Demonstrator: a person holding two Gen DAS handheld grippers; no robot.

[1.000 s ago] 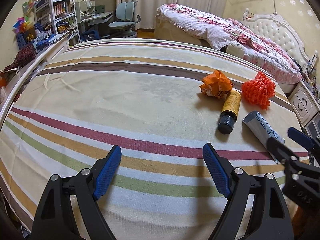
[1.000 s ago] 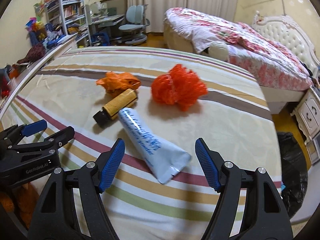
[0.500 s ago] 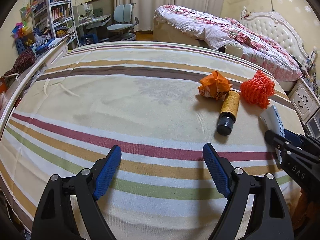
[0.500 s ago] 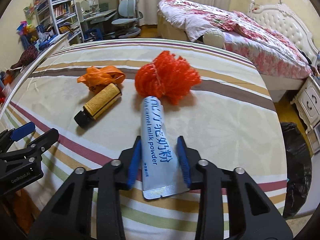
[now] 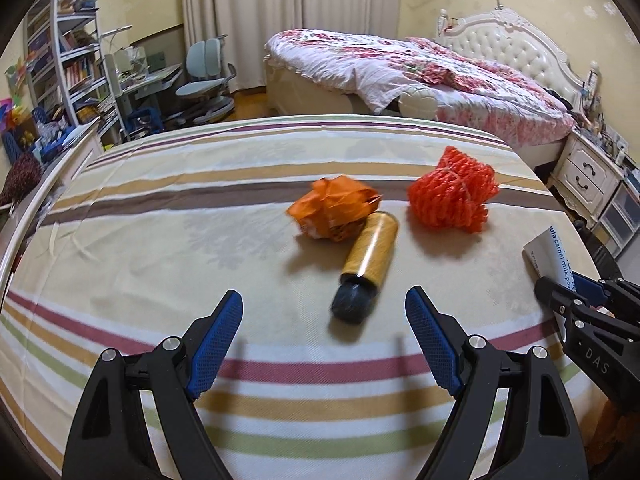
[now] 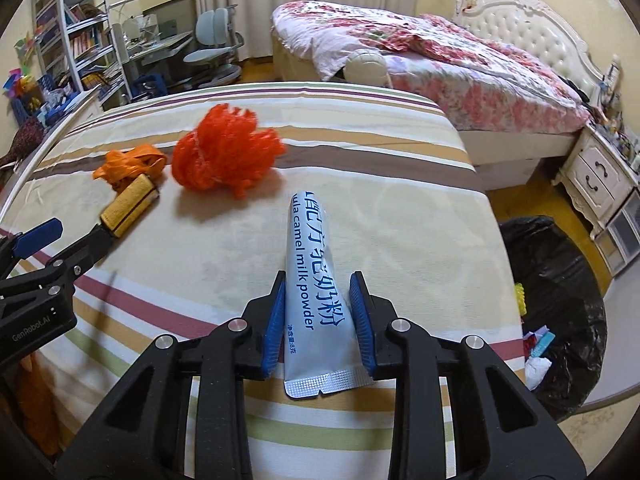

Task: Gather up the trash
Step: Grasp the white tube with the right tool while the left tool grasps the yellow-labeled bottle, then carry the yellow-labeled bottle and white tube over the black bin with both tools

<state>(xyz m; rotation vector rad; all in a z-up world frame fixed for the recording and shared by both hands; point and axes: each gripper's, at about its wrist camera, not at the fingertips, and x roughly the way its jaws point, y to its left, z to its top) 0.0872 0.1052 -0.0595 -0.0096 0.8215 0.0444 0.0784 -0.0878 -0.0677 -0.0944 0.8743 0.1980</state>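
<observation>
My right gripper [image 6: 318, 316] is shut on a pale blue camel milk powder sachet [image 6: 314, 276] and holds it just above the striped tablecloth [image 6: 400, 224]. The sachet also shows at the right edge of the left wrist view [image 5: 554, 254]. My left gripper [image 5: 324, 340] is open and empty, with a gold bottle with a black cap [image 5: 366, 266] lying just ahead between its fingers. A crumpled orange wrapper [image 5: 334, 212] touches the bottle's far end. An orange net ball [image 5: 452, 196] lies to the right of them.
A bin lined with a black bag [image 6: 560, 300], holding some scraps, stands on the floor off the table's right edge. Beyond the table are a floral bed [image 5: 420, 68], a white nightstand [image 5: 588, 176], a desk chair [image 5: 206, 76] and bookshelves [image 5: 64, 60].
My right gripper closed on the sachet and lifted it off the cloth. My left gripper moved forward and right, bringing the gold bottle between its open fingers.
</observation>
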